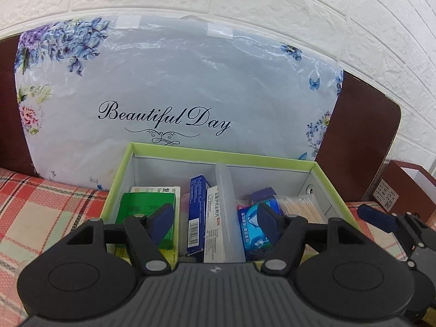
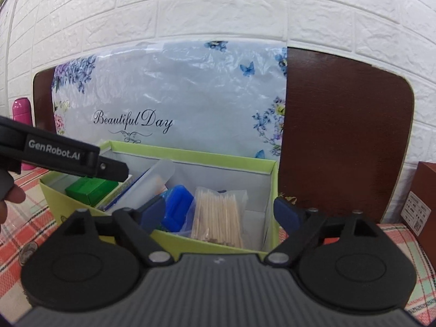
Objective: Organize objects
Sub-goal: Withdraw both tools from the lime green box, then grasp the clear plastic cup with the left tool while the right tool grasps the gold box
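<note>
A light-green open box point(image 1: 218, 154) with a white inside stands on the plaid cloth; it also shows in the right wrist view point(image 2: 190, 152). It holds a green carton point(image 1: 141, 207), a blue carton point(image 1: 196, 218), a white medicine box point(image 1: 214, 229), a clear plastic tube point(image 1: 229, 207), a blue packet point(image 1: 252, 230) and a bag of cotton swabs point(image 2: 218, 212). My left gripper point(image 1: 215, 218) is open and empty, just above the box's near side. My right gripper point(image 2: 220, 214) is open and empty, over the box's right compartment.
A floral "Beautiful Day" bag point(image 1: 169, 87) leans on a dark brown headboard point(image 2: 340, 136) behind the box. A brown carton point(image 2: 425, 199) stands at the right. A pink bottle point(image 2: 20, 109) stands far left. A coin point(image 2: 27, 250) lies on the plaid cloth point(image 1: 41, 212).
</note>
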### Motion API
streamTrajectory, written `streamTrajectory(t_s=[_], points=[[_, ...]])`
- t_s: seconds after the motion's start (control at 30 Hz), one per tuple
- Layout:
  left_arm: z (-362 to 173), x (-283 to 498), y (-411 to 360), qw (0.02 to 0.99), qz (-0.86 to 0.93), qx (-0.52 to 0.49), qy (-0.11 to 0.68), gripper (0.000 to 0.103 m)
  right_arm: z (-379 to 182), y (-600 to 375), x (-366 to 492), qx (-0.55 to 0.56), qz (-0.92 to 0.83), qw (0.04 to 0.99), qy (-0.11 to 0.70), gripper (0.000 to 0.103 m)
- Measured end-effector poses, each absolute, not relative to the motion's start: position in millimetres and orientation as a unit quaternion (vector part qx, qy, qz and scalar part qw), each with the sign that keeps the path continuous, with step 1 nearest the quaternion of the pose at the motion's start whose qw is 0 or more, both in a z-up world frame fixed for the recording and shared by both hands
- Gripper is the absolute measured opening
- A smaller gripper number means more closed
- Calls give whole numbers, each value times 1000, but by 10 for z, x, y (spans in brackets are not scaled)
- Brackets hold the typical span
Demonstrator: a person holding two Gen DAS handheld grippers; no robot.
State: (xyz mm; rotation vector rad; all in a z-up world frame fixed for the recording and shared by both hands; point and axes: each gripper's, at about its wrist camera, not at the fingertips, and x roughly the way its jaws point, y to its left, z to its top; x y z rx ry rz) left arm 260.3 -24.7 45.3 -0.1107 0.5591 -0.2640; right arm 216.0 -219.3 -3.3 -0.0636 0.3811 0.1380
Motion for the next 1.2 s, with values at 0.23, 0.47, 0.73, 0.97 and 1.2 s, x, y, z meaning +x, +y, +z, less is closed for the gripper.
streamTrajectory(t_s=[0.23, 0.47, 0.73, 0.97, 1.2], points=[[590, 2254, -237, 948, -116, -47, 293, 71, 200, -2127, 1785, -54, 60, 984, 157, 100], [620, 1823, -161, 950, -114, -48, 287, 71, 320, -2101, 1372, -38, 64, 986, 151, 103], [369, 1388, 30, 945, -108, -65, 303, 71, 177, -1988, 966, -16, 82, 980, 181, 103], [9, 1150, 314, 933, -83, -99, 335, 71, -155, -1820, 783, -3, 103, 967, 232, 103], [-151, 1148, 667, 934, -34, -102, 341, 71, -375, -1710, 685, 1, 113, 958, 263, 103]])
